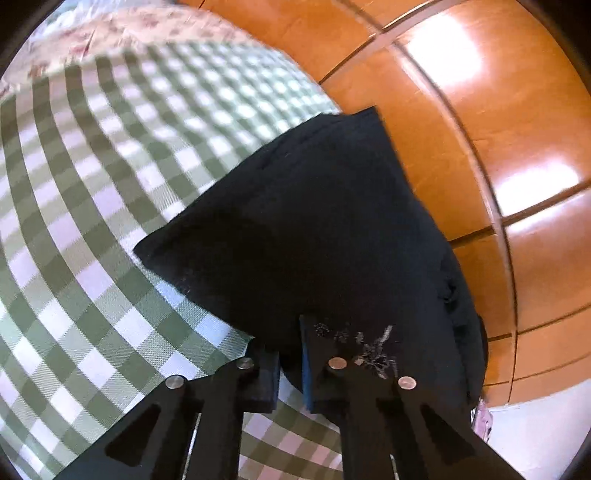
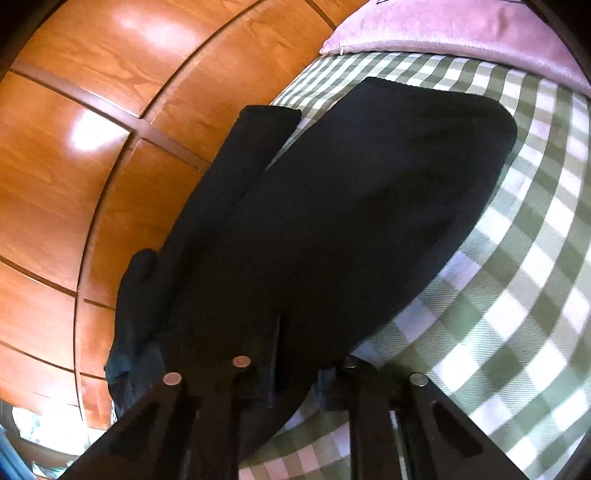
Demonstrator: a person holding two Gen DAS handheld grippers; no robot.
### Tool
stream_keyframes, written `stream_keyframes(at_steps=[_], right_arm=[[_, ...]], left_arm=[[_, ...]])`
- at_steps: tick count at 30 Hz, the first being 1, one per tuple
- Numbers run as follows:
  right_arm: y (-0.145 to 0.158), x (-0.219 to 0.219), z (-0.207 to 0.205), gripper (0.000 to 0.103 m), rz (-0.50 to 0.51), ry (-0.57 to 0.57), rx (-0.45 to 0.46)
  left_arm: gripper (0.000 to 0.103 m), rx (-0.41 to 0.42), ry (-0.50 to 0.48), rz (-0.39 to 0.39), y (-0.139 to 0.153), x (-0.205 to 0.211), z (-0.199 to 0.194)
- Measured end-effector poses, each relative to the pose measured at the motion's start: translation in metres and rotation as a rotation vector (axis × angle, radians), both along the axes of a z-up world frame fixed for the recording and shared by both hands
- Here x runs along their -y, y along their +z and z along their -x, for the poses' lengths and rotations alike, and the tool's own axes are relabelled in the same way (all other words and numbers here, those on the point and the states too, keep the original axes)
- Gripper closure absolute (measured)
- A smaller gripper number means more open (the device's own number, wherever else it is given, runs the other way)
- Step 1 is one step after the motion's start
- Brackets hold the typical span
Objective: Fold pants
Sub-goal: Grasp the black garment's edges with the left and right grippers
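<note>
Black pants [image 1: 314,229] lie on a green-and-white checked bed cover [image 1: 92,206], partly hanging over the bed's edge. In the left wrist view my left gripper [image 1: 290,369] is shut on an edge of the pants and holds the cloth lifted. In the right wrist view the pants [image 2: 369,192] stretch away from me, with one leg [image 2: 236,177] draped along the bed edge. My right gripper [image 2: 295,373] is shut on the near edge of the pants, with cloth between its fingers.
An orange wooden wardrobe [image 1: 461,129] with panel grooves stands close beside the bed; it also shows in the right wrist view [image 2: 74,147]. A pink pillow [image 2: 461,26] lies at the far end. A floral cover [image 1: 129,33] lies at the other end.
</note>
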State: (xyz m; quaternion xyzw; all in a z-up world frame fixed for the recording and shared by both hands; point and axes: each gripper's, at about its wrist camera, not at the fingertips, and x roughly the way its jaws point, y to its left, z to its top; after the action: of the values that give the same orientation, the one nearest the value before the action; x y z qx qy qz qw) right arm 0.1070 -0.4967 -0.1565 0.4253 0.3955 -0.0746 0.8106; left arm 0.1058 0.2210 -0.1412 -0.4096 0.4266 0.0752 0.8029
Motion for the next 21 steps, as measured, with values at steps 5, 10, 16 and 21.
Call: stream_keyframes(at_steps=[5, 10, 16, 21], right_arm=[[0.017, -0.007, 0.011, 0.092, 0.076, 0.057, -0.012], [0.031, -0.016, 0.047, 0.092, 0.097, 0.098, -0.003], [0.028, -0.022, 0.102, 0.092, 0.096, 0.143, -0.032], [0.021, -0.028, 0.143, 0.092, 0.066, 0.160, -0.049]], left_arm=[[0.096, 0.066, -0.022, -0.035, 0.026, 0.000, 0.027], [0.096, 0.089, -0.026, -0.061, 0.042, -0.005, 0.054], [0.097, 0.054, -0.012, -0.067, 0.040, -0.019, 0.112], [0.096, -0.016, 0.013, -0.074, 0.021, -0.030, 0.147]])
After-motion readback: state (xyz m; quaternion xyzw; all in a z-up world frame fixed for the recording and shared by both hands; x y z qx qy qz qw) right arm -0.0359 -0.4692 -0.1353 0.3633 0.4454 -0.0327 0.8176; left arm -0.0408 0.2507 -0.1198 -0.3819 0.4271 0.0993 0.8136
